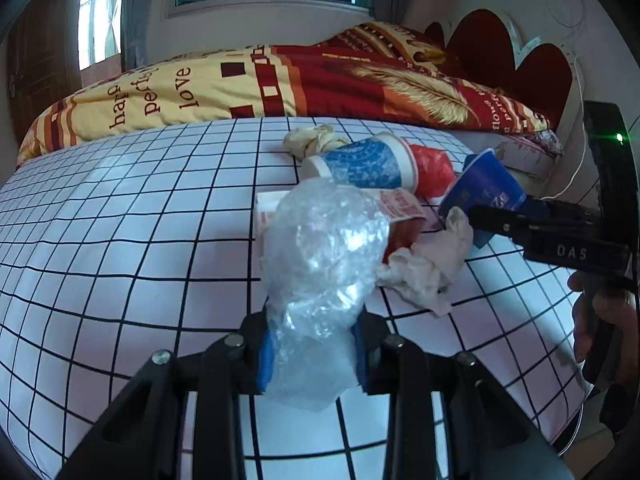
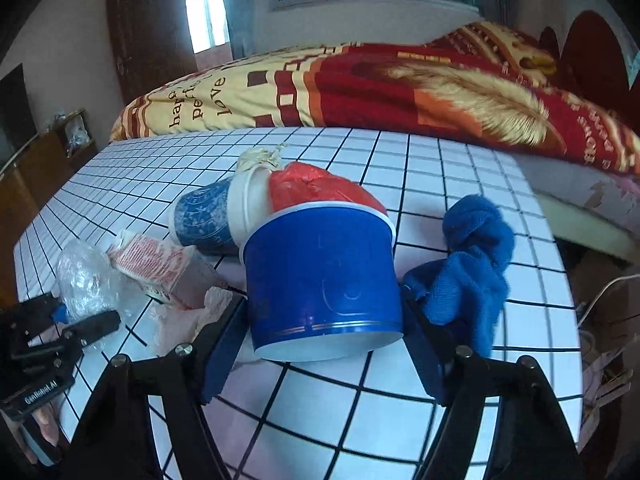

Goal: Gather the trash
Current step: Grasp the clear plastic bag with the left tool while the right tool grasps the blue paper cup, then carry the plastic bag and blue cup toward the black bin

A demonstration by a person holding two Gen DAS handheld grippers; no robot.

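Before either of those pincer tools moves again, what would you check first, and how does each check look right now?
1. Left gripper closed on the crumpled clear plastic bag: ok, its blue pads pinch the bag's lower end.
2. Right gripper around the dark blue paper cup: ok, one finger on each side.
3. Right gripper's pads pressing the cup: cannot tell; the right finger seems to stand slightly clear.
4. Blue knitted cloth clear of the right gripper: not ok, it lies against the right finger.
5. Crumpled white tissue clear of the right gripper: not ok, it sits beside the left finger.
6. Checked white tablecloth lying flat: ok.
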